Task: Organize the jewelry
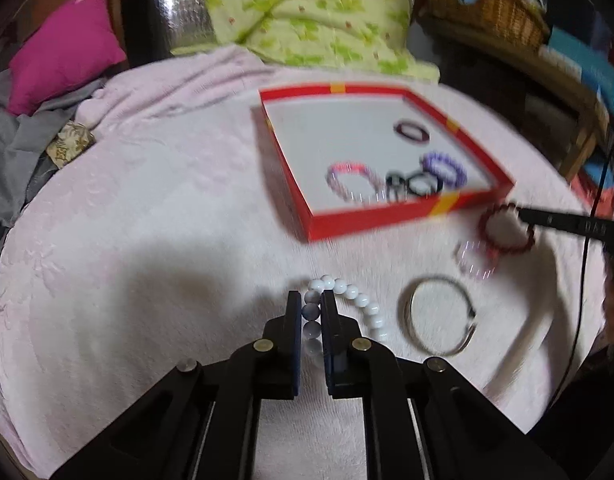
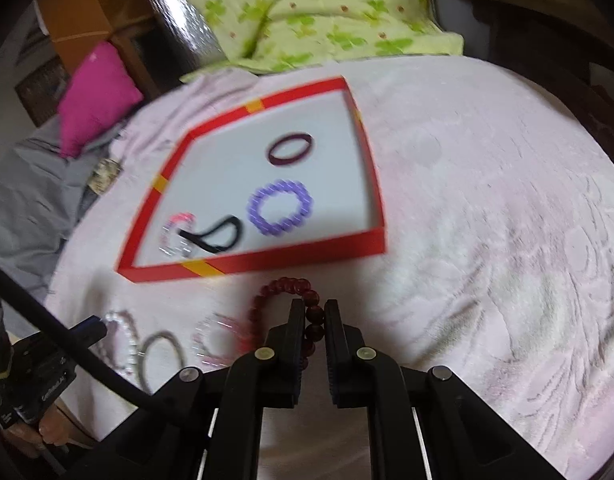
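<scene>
A red-rimmed box [image 1: 371, 220] [image 2: 267, 260] lies on the pink blanket. It holds a dark maroon ring [image 1: 411, 131] [image 2: 289, 149], a purple bracelet [image 1: 443, 168] [image 2: 280, 207], a black band [image 1: 411, 184] [image 2: 221, 234] and a pink-clear bracelet [image 1: 349, 181] [image 2: 177, 236]. My left gripper [image 1: 310, 300] is shut on a white bead bracelet [image 1: 347, 300]. My right gripper [image 2: 314, 308] is shut on a dark red bead bracelet [image 2: 283, 286] [image 1: 505, 228], just in front of the box. A silver bangle [image 1: 439, 314] [image 2: 163, 354] and a pale pink bracelet [image 1: 477, 258] [image 2: 217, 338] lie on the blanket.
The pink blanket [image 1: 147, 240] covers the bed. A green floral pillow [image 1: 307, 12] and a magenta cushion [image 1: 63, 48] lie behind the box. Grey cloth [image 1: 11, 152] is at the left. A wicker basket [image 1: 483, 4] stands at the back right.
</scene>
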### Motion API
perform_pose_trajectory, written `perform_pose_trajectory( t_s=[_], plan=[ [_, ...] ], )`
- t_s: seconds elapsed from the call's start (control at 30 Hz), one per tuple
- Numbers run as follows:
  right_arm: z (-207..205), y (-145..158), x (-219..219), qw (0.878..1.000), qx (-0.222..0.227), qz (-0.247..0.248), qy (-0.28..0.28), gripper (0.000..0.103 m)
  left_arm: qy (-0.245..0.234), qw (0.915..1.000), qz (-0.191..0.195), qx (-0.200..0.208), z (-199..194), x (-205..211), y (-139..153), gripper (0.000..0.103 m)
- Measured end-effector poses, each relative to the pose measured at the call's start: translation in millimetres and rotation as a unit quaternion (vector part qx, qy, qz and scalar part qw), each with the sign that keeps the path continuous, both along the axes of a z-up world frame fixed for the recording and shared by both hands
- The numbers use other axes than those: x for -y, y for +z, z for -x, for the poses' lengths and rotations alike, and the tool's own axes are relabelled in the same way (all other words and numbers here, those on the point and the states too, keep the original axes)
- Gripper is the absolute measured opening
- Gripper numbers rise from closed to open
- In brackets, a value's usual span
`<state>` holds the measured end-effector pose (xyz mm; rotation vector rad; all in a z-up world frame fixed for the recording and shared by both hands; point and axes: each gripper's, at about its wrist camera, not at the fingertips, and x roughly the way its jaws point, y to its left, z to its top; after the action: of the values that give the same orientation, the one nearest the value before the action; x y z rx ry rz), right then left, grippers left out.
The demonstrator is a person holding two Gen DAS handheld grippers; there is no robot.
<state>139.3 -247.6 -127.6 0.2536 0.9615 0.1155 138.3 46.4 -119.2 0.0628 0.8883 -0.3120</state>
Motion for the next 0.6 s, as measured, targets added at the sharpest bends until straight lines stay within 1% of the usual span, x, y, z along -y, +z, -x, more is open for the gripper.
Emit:
perform_pose_trajectory(
  t_s=[0.1, 0.23, 0.4, 0.6],
  plan=[
    [2, 6, 0, 1.0, 0.014, -0.027, 0.007, 0.01, 0.017, 0.9997, 0.013, 0.009, 0, -11, 6, 0.01],
    [4, 9, 5, 0.998, 0.023, -0.054, 0.005, 0.01, 0.028, 0.9991, 0.028, 0.016, -1, -18, 12, 0.01],
    [5, 17, 4, 0.996, 0.04, -0.078, 0.011, 0.01, 0.019, 0.9984, 0.041, 0.033, 2, -15, 22, 0.01],
    [10, 32, -1, 0.993, 0.08, -0.09, 0.019, 0.01, 0.006, 0.9977, 0.048, 0.047, 5, -5, 34, 0.01]
  ],
)
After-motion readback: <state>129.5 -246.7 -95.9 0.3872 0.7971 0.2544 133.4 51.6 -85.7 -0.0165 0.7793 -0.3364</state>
